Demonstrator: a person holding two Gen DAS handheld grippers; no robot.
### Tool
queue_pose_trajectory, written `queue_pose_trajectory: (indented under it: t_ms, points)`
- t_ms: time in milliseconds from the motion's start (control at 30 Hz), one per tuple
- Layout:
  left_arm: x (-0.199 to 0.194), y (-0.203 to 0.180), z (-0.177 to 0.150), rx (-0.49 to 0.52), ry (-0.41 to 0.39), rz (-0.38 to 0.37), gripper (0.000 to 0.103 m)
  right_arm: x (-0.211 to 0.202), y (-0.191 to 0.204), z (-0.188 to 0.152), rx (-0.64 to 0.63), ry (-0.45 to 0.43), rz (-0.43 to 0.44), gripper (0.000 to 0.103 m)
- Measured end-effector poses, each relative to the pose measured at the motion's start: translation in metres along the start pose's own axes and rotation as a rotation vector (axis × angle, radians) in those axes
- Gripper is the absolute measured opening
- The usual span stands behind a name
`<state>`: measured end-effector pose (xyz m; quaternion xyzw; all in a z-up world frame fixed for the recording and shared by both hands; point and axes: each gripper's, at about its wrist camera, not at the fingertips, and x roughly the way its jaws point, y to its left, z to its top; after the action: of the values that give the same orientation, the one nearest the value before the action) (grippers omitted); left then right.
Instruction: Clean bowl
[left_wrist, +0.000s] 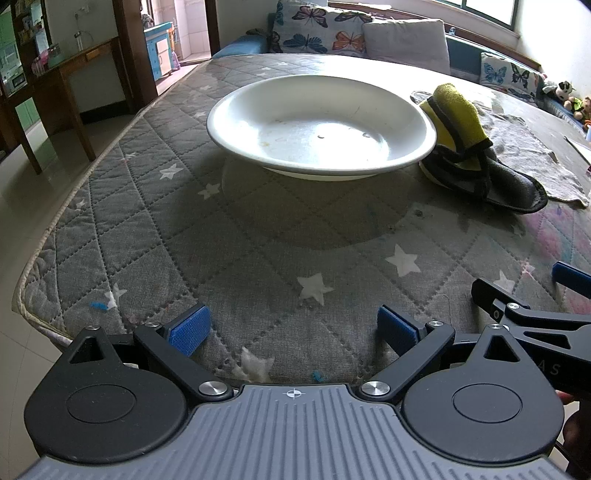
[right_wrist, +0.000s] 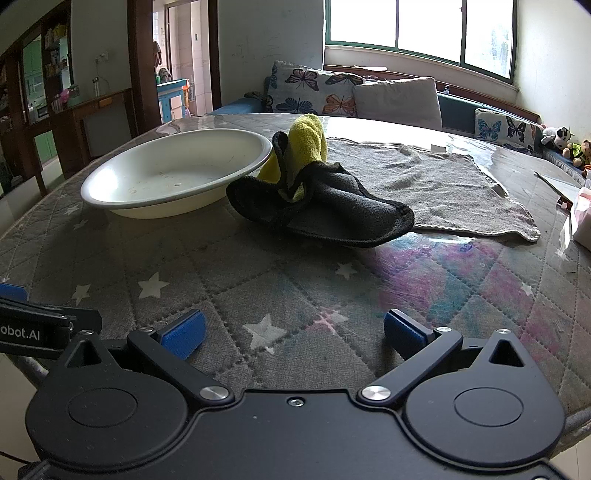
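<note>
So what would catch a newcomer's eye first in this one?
A wide white bowl sits mid-table with specks inside. A yellow and black cloth is bunched against its rim, lying partly on a flat grey towel. Both grippers, left and right, hang open at the near edge.

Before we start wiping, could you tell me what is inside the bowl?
The bowl holds no objects; only faint stains and a few droplets on its floor. The near inner wall is hidden by the rim.

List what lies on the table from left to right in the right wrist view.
Bowl → yellow-and-black cloth → grey towel → pink packet at the right edge.
</note>
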<state>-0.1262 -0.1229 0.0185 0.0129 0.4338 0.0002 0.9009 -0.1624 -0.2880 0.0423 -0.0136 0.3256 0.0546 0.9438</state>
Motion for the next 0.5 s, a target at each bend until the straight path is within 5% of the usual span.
queue_pose_trajectory:
  t_ms: [500]
  points:
    - [-0.0005, -0.0001, -0.0009, 0.007, -0.007, -0.002, 0.098, -0.0005, -0.0008, -0.0004, -0.002, -0.003, 0.004, 0.103]
